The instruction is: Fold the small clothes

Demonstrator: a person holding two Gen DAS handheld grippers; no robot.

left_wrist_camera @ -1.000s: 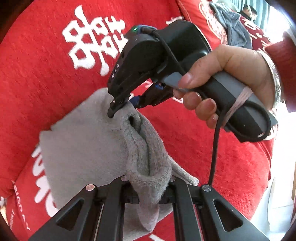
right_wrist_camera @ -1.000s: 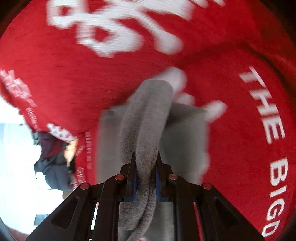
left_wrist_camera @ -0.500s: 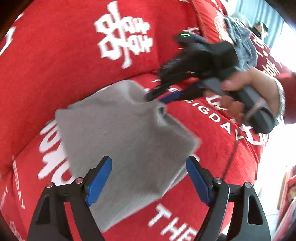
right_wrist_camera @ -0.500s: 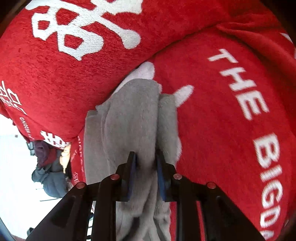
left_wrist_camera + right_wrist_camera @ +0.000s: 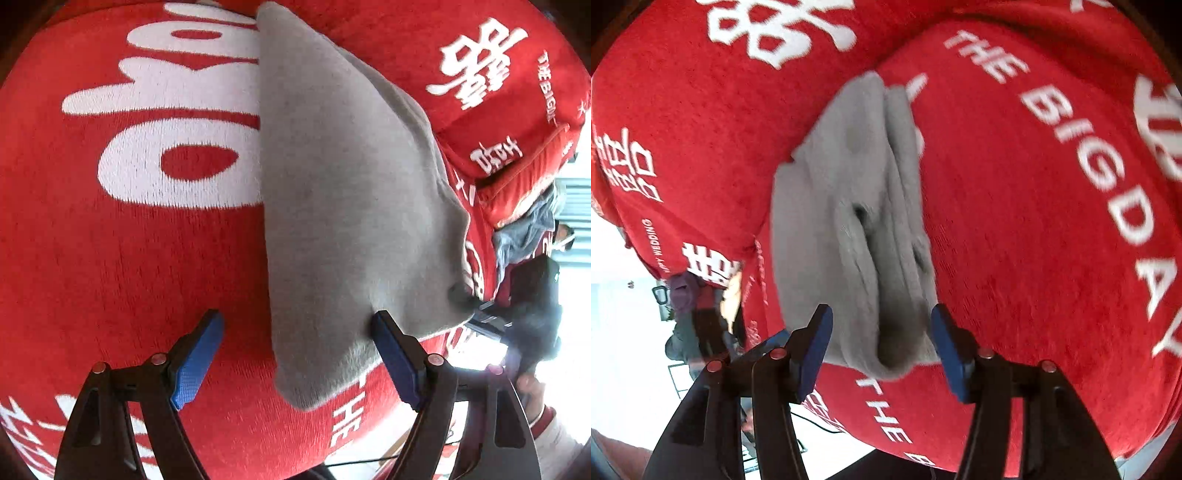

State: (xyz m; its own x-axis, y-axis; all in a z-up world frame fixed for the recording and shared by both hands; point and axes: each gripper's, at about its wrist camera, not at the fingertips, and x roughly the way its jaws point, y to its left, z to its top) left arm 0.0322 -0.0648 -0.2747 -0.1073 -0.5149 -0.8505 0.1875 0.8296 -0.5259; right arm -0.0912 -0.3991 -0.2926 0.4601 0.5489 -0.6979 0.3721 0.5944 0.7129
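Note:
A small grey garment [image 5: 351, 192] lies folded on the red seat cushion [image 5: 147, 266]. My left gripper [image 5: 295, 356] hovers over its near corner. The jaws are wide and closing: the right pad sits beside the cloth's edge and the left pad stands apart over bare cushion. In the right wrist view the same garment [image 5: 857, 206] shows its layered folded end. That end lies loose between the blue pads of my right gripper [image 5: 882, 349], whose jaws are opening and press on nothing.
White lettering covers the red seat and the back cushion [image 5: 498, 74]. A heap of grey-blue clothes [image 5: 524, 232] lies further along the sofa. A person's hand [image 5: 532, 384] shows at the right edge. The seat's front edge [image 5: 886, 435] drops to a bright floor.
Both grippers have let go of the grey garment, which now lies flat and folded. The left gripper rolled and swung round to the cloth's side. The right jaws have spread apart.

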